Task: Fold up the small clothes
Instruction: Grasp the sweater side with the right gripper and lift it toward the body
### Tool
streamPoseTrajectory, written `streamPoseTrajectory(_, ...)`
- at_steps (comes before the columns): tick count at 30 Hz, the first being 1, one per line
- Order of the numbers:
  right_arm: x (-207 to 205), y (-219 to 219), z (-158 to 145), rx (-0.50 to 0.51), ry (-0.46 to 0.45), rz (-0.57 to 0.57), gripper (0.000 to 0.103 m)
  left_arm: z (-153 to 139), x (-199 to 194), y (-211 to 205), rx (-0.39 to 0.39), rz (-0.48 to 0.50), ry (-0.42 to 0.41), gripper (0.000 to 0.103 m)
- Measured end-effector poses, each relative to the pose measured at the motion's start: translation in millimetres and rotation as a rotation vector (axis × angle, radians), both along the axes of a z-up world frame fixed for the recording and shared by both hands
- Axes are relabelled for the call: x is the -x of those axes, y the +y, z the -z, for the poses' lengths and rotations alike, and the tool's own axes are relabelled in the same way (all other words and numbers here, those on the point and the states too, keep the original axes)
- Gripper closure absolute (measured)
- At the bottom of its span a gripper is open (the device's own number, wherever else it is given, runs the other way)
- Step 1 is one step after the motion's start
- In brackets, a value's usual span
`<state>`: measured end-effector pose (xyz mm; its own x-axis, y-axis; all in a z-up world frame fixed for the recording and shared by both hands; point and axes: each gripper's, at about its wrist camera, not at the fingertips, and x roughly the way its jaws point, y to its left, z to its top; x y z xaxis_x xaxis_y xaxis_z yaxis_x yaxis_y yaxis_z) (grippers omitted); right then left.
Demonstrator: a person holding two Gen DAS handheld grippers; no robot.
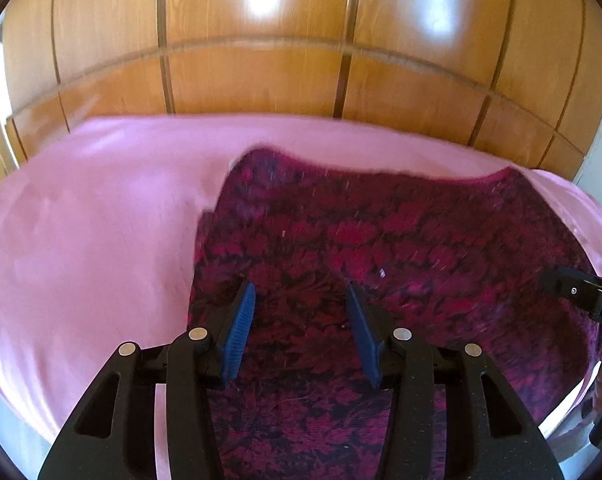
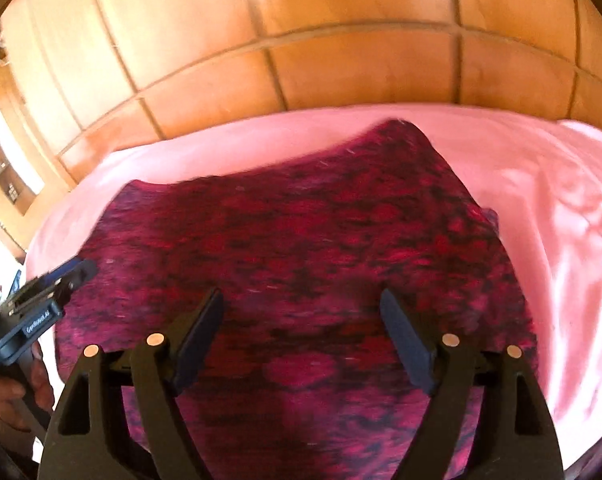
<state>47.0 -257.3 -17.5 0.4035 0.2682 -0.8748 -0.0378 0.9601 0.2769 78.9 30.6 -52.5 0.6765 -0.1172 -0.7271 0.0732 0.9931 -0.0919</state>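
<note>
A dark red and black patterned garment (image 1: 381,248) lies spread flat on a pink bedsheet (image 1: 93,220). It also shows in the right wrist view (image 2: 301,232). My left gripper (image 1: 301,292) is open and empty, hovering over the garment's near left part. My right gripper (image 2: 301,300) is open and empty over the garment's near middle. The right gripper's body shows at the right edge of the left wrist view (image 1: 581,292). The left gripper shows at the left edge of the right wrist view (image 2: 49,296), held by a hand. Both views are motion-blurred.
The pink sheet (image 2: 541,200) covers a bed. A wooden panelled wardrobe (image 1: 261,40) stands right behind the bed's far edge. Shelves with small items (image 2: 1,168) show at far left of the right wrist view.
</note>
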Motion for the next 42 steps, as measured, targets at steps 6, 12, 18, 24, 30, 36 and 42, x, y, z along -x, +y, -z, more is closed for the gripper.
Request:
streamPoseTrajectory(6,-4,1,8,0.008,0.004,-0.024,0.027,6,-4,4,0.038,-0.007,0.006,0.057)
streamPoseTrajectory(12,-6,-31,-22,-0.126,-0.017,-0.005,0.026,-7,3,6,0.039,-0.007,-0.017,0.057)
streamPoseTrajectory(18,-8,-117,-36,-0.199,-0.071,0.217,0.022,-25,16,-1,0.114,0.049,-0.061,0.057)
streamPoseTrajectory(24,-3,-155,8,-0.340,0.046,0.288,0.021,-26,28,-26,0.150,0.186,-0.052,0.057)
streamPoseTrajectory(30,13,-153,39,-0.497,0.149,0.221,0.021,-6,21,-44,0.089,0.242,0.019,0.057)
streamPoseTrajectory(36,28,-135,44,-0.518,0.161,0.127,0.020,-2,13,-38,0.141,0.246,0.049,0.056)
streamPoseTrajectory(42,29,-108,23,-0.408,0.141,0.063,0.050,0,12,-38,0.137,0.252,0.049,0.056)
